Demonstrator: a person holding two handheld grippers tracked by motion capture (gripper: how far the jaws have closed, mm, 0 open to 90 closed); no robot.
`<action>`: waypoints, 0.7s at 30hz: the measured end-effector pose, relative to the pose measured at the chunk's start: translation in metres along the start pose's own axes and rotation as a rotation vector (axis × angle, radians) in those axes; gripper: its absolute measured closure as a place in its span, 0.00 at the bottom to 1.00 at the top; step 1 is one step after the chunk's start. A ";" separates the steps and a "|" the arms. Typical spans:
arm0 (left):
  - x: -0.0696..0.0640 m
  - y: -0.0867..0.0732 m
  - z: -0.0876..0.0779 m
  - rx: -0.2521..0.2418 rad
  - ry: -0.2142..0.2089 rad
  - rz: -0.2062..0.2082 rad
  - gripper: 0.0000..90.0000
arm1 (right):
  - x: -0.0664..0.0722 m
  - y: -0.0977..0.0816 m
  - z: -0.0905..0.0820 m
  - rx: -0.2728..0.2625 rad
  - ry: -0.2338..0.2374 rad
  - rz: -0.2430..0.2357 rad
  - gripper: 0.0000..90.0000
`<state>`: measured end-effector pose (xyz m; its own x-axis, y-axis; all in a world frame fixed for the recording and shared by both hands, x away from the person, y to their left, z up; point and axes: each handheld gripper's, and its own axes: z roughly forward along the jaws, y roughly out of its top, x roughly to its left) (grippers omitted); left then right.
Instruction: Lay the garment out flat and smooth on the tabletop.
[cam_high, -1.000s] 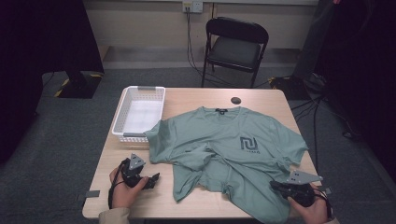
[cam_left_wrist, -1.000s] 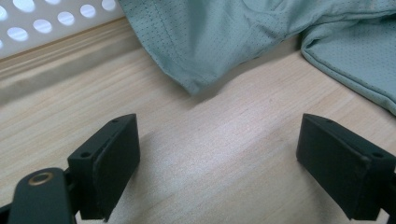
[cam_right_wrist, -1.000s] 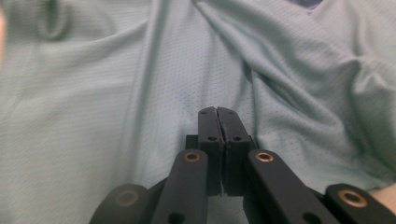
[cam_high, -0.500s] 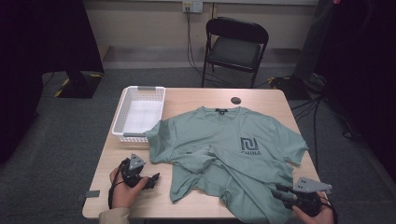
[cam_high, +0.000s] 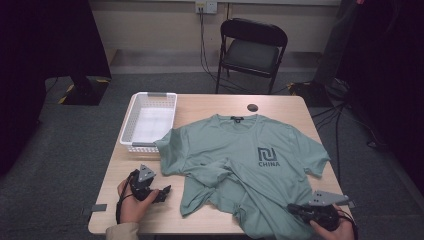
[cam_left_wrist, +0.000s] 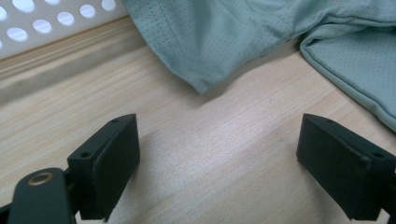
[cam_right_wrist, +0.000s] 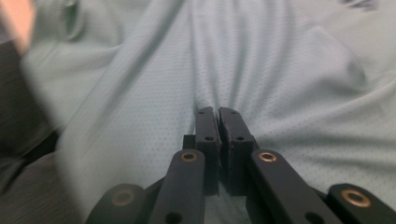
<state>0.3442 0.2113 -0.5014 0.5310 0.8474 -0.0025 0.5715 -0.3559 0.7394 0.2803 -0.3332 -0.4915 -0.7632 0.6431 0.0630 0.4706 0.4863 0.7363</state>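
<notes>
The left hand (cam_high: 131, 202) rests on the near left part of the counter (cam_high: 210, 102), its left tool (cam_high: 165, 191) lying low and pointing right toward the shirt (cam_high: 240, 150). Its jaws are spread wide with only bare wood between them; in the left gripper view the shirt's left sleeve (cam_left_wrist: 205, 51) and a folded hem lie just beyond the jaw tips, apart from them.

The right hand (cam_high: 334, 229) sits at the near right corner, half over the edge, with the right tool (cam_high: 291, 209) pointing left into the near hem of the shirt. Its jaws have just been closing and now stand pressed together, pinching a fold of the shirt's fabric; in the right gripper view the cloth puckers into creases that run away from the jaw tips.

The shirt lies chest-up across the middle and right of the counter, collar at the far side, its near left part rumpled and folded over. A white basket (cam_high: 131, 131) stands at the far left, touching the left sleeve.
</notes>
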 end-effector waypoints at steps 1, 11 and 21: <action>0.000 0.000 0.000 0.000 0.000 0.000 0.15 | 0.004 -0.001 -0.002 0.004 0.015 -0.005 0.94; 0.000 0.000 0.000 0.000 0.000 0.000 0.15 | -0.036 0.007 -0.002 -0.031 -0.191 0.033 0.67; 0.000 0.000 0.000 0.000 0.000 0.001 0.14 | -0.030 -0.007 -0.010 -0.001 -0.129 0.041 0.86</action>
<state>0.3442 0.2113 -0.5014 0.5314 0.8471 -0.0021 0.5711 -0.3565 0.7395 0.2957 -0.3614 -0.4919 -0.6796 0.7336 0.0058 0.5001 0.4574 0.7353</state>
